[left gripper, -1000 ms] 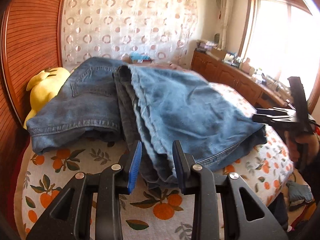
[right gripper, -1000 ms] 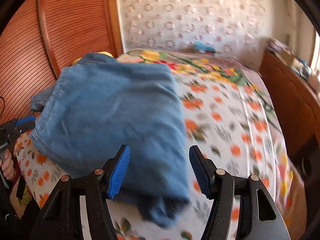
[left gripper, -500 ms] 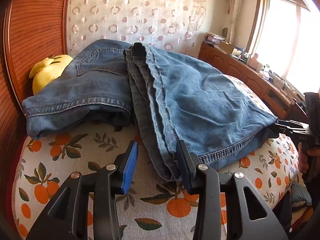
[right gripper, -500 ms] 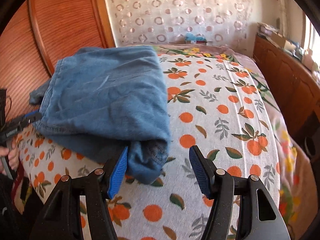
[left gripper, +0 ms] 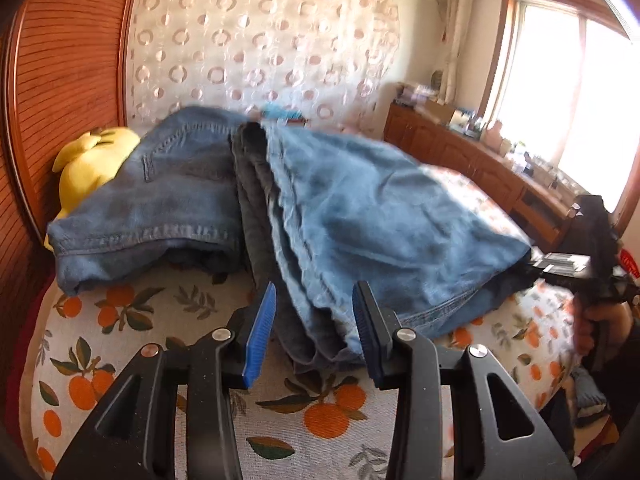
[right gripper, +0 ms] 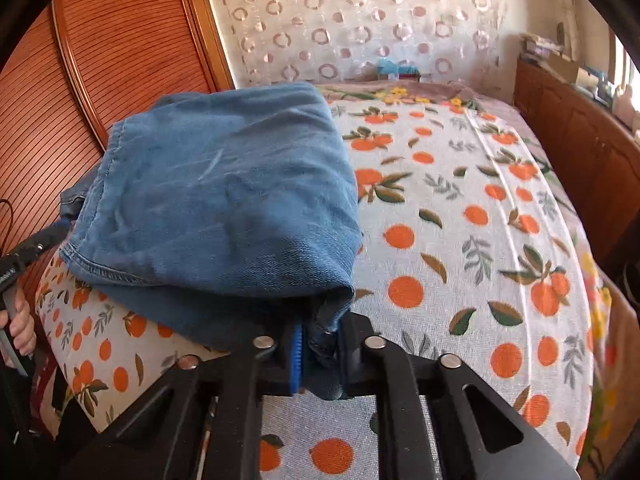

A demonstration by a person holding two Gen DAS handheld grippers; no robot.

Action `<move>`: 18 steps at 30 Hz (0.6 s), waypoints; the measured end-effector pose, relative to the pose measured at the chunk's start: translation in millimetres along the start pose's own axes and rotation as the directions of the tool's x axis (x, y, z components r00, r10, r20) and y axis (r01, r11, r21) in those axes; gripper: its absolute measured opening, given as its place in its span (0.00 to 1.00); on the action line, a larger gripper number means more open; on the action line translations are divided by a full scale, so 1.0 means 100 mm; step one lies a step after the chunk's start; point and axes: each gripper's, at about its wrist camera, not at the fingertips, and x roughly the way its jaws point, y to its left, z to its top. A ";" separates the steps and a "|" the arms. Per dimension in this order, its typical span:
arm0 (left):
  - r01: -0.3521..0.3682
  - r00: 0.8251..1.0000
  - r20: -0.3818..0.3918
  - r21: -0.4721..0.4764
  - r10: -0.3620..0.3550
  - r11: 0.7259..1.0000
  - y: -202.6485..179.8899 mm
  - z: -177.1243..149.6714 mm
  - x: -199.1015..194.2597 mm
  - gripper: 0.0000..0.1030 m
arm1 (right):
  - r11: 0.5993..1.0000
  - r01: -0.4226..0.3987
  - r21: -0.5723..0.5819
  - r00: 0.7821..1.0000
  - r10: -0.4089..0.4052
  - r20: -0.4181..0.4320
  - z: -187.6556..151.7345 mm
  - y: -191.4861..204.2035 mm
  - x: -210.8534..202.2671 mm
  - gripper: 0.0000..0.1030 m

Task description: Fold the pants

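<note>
Blue jeans (left gripper: 360,220) lie folded on the bed, the leg half laid over the waist half. My left gripper (left gripper: 313,334) is open at the near side, and the stacked fold edge lies between its blue pads (left gripper: 260,336) with a gap on the left. In the right wrist view the jeans (right gripper: 224,200) fill the left half. The jaws of my right gripper (right gripper: 320,350) are closing and pinch the jeans' near corner. That same gripper (left gripper: 560,268) shows at the jeans' right corner in the left view, and the left gripper (right gripper: 36,244) shows at the far left edge.
An orange-print bedspread (right gripper: 460,220) covers the bed. A yellow plush toy (left gripper: 92,160) rests against the ribbed wooden headboard (left gripper: 60,80) behind the waistband. A low wooden cabinet (left gripper: 480,168) with clutter runs along the right under a bright window. A hand (right gripper: 18,324) grips the left tool.
The right gripper's jaws, wide apart before, have come together on the jeans' near corner. The left gripper's jaws stand slightly wider than a second ago.
</note>
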 end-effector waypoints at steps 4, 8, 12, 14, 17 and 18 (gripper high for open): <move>-0.016 0.999 -0.051 -0.014 0.016 1.000 0.03 -0.05 0.10 0.40 | 1.000 -0.020 0.003 0.997 0.020 0.074 0.09 0.04 -0.24 0.08; -0.032 0.997 -0.065 -0.017 0.031 0.999 0.02 -0.01 0.05 0.40 | 0.999 -0.039 -0.016 0.995 0.041 0.093 0.14 0.09 -0.47 0.08; -0.039 0.998 -0.041 0.004 0.039 0.999 -0.03 0.04 -0.12 0.40 | 0.998 -0.032 -0.047 0.994 0.037 0.098 0.13 0.13 -0.66 0.08; -0.032 0.999 -0.022 0.008 0.032 0.999 -0.05 0.07 -0.22 0.40 | 0.998 -0.041 -0.046 0.994 0.046 0.103 0.08 0.13 -0.74 0.08; -0.019 1.000 -0.002 0.016 0.019 1.000 -0.09 0.10 -0.35 0.40 | 0.998 -0.053 -0.026 0.995 0.055 0.087 -0.06 0.07 -0.78 0.08; -0.013 1.000 0.002 0.022 0.013 1.000 -0.12 0.11 -0.38 0.40 | 0.999 -0.052 -0.015 0.996 0.053 0.075 -0.12 0.04 -0.74 0.08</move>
